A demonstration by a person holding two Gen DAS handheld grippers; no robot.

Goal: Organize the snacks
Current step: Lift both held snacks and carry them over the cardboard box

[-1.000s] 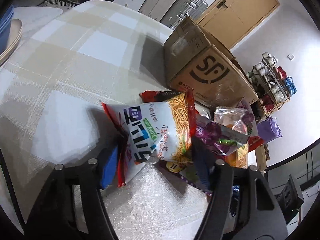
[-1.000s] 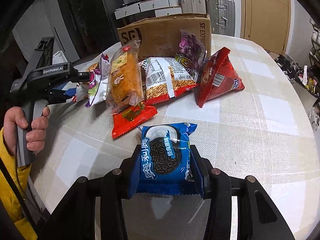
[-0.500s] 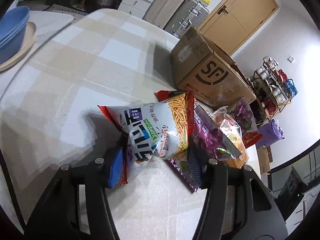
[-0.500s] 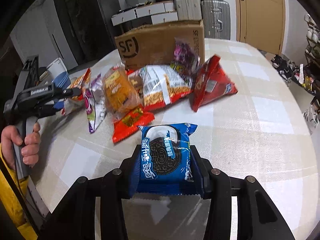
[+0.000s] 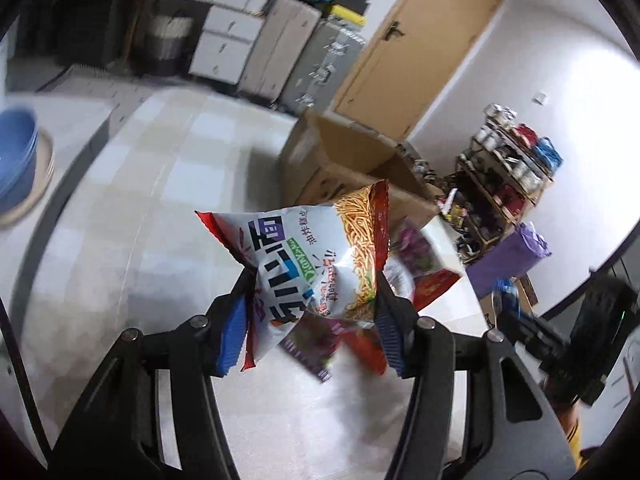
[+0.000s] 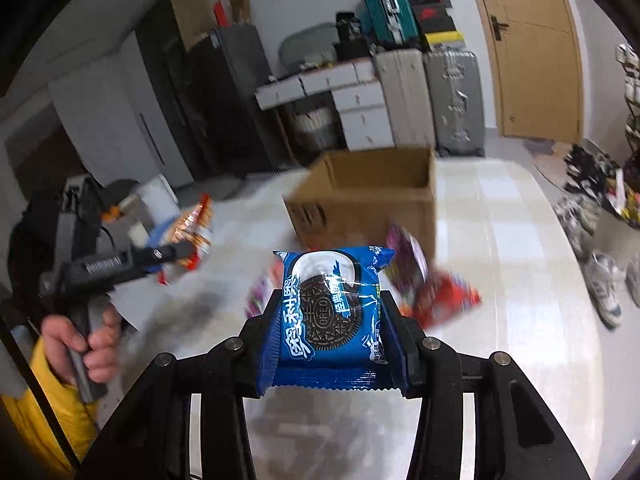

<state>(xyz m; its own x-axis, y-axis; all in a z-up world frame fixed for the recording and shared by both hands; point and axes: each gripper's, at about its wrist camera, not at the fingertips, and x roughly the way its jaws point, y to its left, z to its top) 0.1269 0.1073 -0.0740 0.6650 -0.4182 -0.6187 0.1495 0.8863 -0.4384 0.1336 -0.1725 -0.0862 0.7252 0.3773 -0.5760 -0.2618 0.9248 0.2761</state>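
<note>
Now both fingers pairs clamp snacks — left on noodle bag [image 5: 316,264], right on Oreo pack [image 6: 330,308].

Noodle bag [image 5: 320,264] between my left fingers [image 5: 230,328]; box [image 5: 360,160] beyond on counter [image 5: 140,208]; loose packets [image 5: 416,256] under, right.

Even indoor light, soft shadows and glare on the table [image 6: 500,248]; motion-blurred background, fisheye-bent dark edges.

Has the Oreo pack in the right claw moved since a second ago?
Yes. The Oreo pack rose off the table, now higher against the cardboard box.
</note>
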